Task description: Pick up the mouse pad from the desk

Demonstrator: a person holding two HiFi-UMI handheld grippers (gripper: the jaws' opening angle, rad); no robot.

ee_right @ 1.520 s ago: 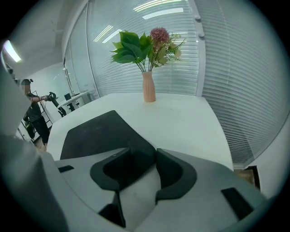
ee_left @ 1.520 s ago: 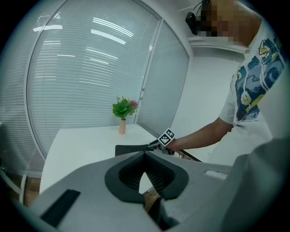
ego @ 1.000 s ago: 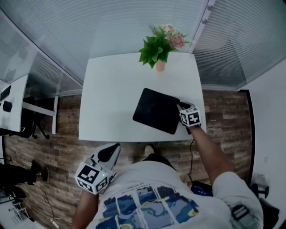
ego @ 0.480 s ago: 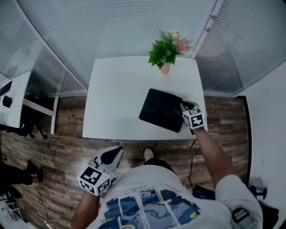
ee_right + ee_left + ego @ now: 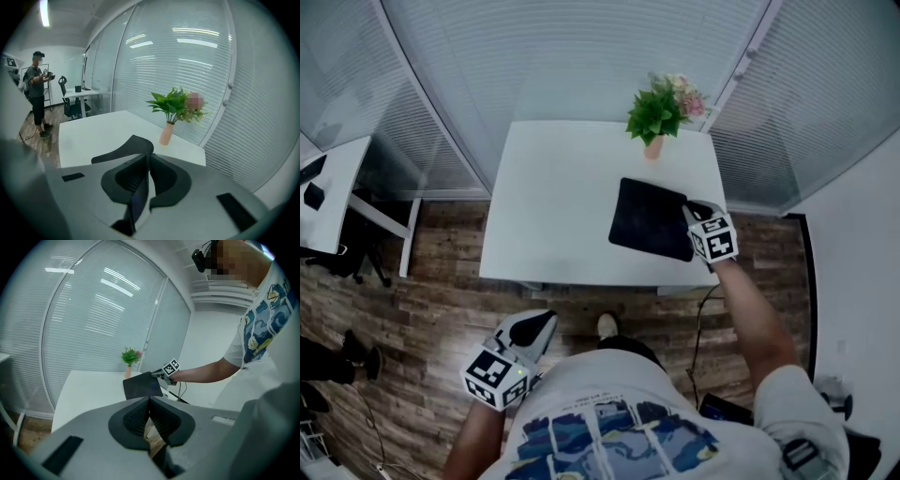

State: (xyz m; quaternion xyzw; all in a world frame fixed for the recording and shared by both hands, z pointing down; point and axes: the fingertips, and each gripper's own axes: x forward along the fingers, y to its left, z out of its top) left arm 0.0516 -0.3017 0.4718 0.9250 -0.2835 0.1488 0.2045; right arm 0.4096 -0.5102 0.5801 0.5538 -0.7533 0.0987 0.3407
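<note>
The black mouse pad [image 5: 652,220] hangs tilted above the right part of the white desk [image 5: 553,206], gripped at its right edge. My right gripper [image 5: 688,210] is shut on it; its jaws have just been closing with the pad between them. In the right gripper view the pad [image 5: 129,150] curves out ahead of that gripper [image 5: 146,157]. My left gripper [image 5: 539,323] hangs low beside my body over the wooden floor, its jaws together and empty. The left gripper view looks past that gripper [image 5: 149,399] at the lifted pad [image 5: 140,386].
A potted plant [image 5: 661,112] in a pink vase stands at the desk's far right edge. Glass walls with blinds close in the back and right. Another desk [image 5: 323,187] stands at the left. A person [image 5: 37,89] stands far off in the right gripper view.
The right gripper has risen with the mouse pad, which has come up off the desk and tilted. The left gripper has shifted a little over the floor.
</note>
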